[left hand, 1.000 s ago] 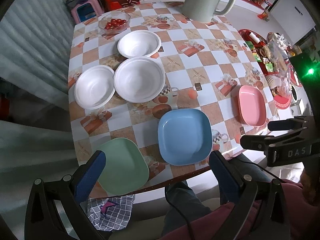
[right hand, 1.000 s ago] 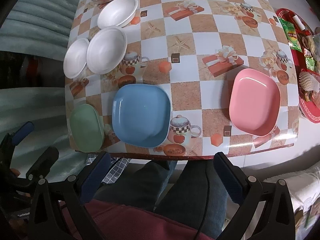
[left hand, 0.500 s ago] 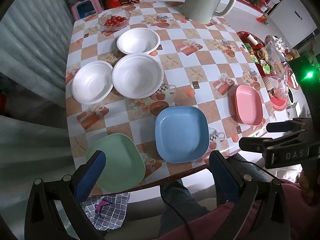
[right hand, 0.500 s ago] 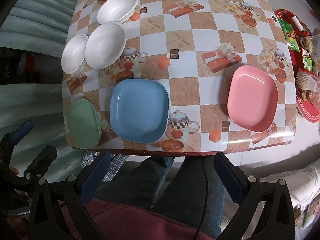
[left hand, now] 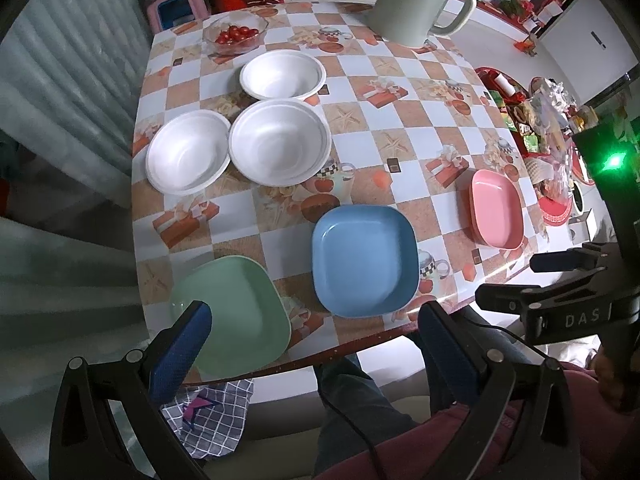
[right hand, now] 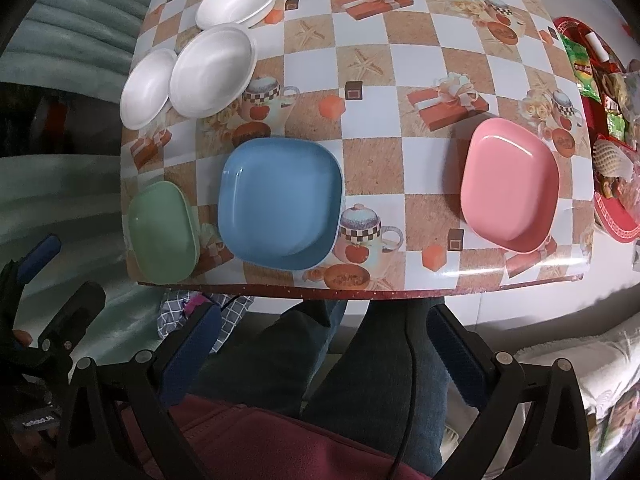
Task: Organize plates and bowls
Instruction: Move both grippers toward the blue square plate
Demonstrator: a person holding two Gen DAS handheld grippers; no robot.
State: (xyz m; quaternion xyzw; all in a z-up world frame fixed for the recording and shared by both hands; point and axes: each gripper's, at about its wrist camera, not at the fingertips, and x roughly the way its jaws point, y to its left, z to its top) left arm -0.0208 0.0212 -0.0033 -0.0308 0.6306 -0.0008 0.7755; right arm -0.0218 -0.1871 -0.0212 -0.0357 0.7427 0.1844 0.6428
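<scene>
— Table [left hand: 400, 92] first: checked oilcloth, filling the middle of both views; what sits on it?

— Three square plastic plates along the near edge: blue plate [right hand: 280, 204] at centre, green plate [right hand: 163, 232] at lower left, slightly over the edge in the left view, pink plate [right hand: 509, 200] well apart at right; three round white foam bowls [left hand: 280, 146] clustered at upper left, rims touching or nearly.

— And the grippers?

— Left gripper [left hand: 312, 340] and right gripper [right hand: 324, 344] both wide apart, holding nothing, hanging short of the table edge above the person's lap.

— Best approach, in my view: pinch the green plate's overhanging rim, lift level, nest it squarely in the blue; bowls afterwards, gently, since foam probably dents.
</scene>
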